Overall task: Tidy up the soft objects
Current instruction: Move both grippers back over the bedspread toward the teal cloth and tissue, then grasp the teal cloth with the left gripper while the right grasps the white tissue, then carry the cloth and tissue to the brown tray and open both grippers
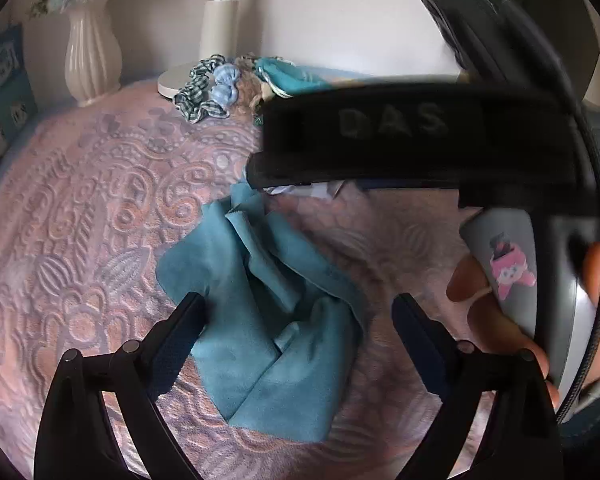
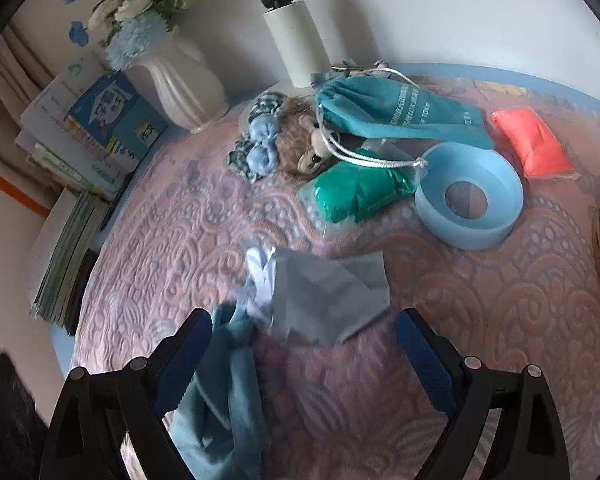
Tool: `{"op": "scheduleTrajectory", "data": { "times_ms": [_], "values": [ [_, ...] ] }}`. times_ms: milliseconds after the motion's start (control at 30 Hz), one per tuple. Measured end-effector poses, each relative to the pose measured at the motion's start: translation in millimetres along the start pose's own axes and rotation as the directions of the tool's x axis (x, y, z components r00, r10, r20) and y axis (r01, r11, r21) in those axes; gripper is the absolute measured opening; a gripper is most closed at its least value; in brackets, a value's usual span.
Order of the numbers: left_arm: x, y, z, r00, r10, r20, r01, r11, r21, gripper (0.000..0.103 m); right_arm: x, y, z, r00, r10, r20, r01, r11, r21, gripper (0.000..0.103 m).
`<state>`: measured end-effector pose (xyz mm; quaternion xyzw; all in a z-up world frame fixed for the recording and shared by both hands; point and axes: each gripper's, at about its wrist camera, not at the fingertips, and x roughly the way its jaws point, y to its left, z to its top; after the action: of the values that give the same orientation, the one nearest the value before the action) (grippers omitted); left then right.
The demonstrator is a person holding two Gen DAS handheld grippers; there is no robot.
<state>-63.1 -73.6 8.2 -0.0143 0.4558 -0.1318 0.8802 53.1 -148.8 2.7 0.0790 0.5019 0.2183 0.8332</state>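
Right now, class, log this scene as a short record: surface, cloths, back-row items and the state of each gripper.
surface: pink embossed bedspread
cloths: crumpled teal cloth between the left fingers; grey cloth beyond it
back row: teal drawstring bag, green packet, red packet, blue ring, scrunchies
left gripper: open
right gripper: open

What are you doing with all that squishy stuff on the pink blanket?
A person is tidying soft things with a gripper in each hand. The left gripper is open over a crumpled blue cloth on the pink blanket. The right gripper is open too, near a grey cloth. Neither holds anything yet. Further back lie a teal drawstring bag, a green packet and an orange packet.
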Motion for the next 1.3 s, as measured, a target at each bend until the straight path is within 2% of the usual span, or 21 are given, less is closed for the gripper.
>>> {"op": "scheduleTrajectory", "data": {
  "times_ms": [100, 167, 200, 267, 333, 367, 400, 433, 467, 533, 633, 800, 967, 1067, 1167, 1300],
  "values": [
    [0, 0, 1, 1.000, 0.012, 0.006, -0.012, 1.000, -0.006, 0.087, 0, -1, 1, 0.999, -0.017, 0.028, 0.017, 1.000, 0.012, 0.087],
    [-1, -1, 0, 1.000, 0.024, 0.014, -0.024, 1.000, -0.001, 0.079, -1, 0, 1, 0.999, -0.027, 0.038, 0.028, 1.000, -0.010, 0.062],
    [-1, -2, 0, 0.999, 0.042, 0.016, -0.042, 0.999, 0.005, 0.069, -2, 1, 1, 0.998, -0.041, 0.042, 0.042, 0.999, -0.021, 0.061],
    [-1, -7, -2, 0.997, 0.076, 0.022, -0.076, 0.997, 0.019, 0.060, -3, 1, 0, 0.998, -0.039, 0.049, 0.041, 0.999, -0.031, 0.059],
    [0, -11, -2, 0.994, 0.101, 0.031, -0.102, 0.994, 0.034, 0.044, -6, 2, -2, 0.997, -0.041, 0.064, 0.044, 0.998, -0.043, 0.056],
    [-1, -12, -3, 0.994, 0.103, 0.037, -0.104, 0.994, 0.034, 0.041, -7, 3, -4, 0.997, -0.044, 0.069, 0.047, 0.998, -0.048, 0.055],
    [-2, -11, -3, 0.994, 0.100, 0.042, -0.102, 0.994, 0.032, 0.030, -9, 4, -6, 0.996, -0.050, 0.079, 0.054, 0.997, -0.056, 0.055],
    [-3, -10, -4, 0.994, 0.100, 0.046, -0.101, 0.995, 0.025, 0.023, -12, 5, -8, 0.995, -0.054, 0.087, 0.060, 0.996, -0.060, 0.055],
    [-5, -8, -3, 0.995, 0.092, 0.048, -0.093, 0.996, 0.011, 0.023, -13, 5, -9, 0.994, -0.054, 0.090, 0.060, 0.996, -0.061, 0.055],
    [-7, -1, -3, 0.997, 0.057, 0.054, -0.056, 0.998, -0.012, 0.012, -18, 3, -12, 0.995, -0.046, 0.094, 0.052, 0.997, -0.055, 0.055],
    [-8, 3, -4, 0.998, 0.028, 0.057, -0.026, 0.999, -0.040, 0.011, -30, -4, -18, 0.993, -0.046, 0.112, 0.051, 0.998, -0.038, 0.055],
    [-10, 4, -3, 0.997, 0.001, 0.081, 0.001, 1.000, -0.019, 0.010, -50, -24, -33, 0.993, -0.042, 0.107, 0.043, 0.999, -0.003, 0.055],
    [-36, 0, -13, 0.981, -0.060, 0.184, 0.062, 0.998, -0.002, 0.010, -64, -46, -61, 0.995, -0.057, 0.087, 0.056, 0.998, 0.022, 0.055],
    [-34, 2, -11, 0.983, -0.033, 0.178, 0.035, 0.999, -0.009, 0.010, -74, -57, -72, 0.994, -0.054, 0.092, 0.049, 0.998, 0.049, 0.055],
    [-36, -2, -5, 0.984, -0.029, 0.178, 0.028, 1.000, 0.010, 0.010, -86, -63, -77, 0.990, -0.091, 0.105, 0.087, 0.995, 0.041, 0.055],
    [-42, -14, 9, 0.978, -0.071, 0.197, 0.069, 0.997, 0.015, 0.010, -106, -73, -81, 0.983, -0.115, 0.145, 0.107, 0.993, 0.059, 0.055]
  ]
}}
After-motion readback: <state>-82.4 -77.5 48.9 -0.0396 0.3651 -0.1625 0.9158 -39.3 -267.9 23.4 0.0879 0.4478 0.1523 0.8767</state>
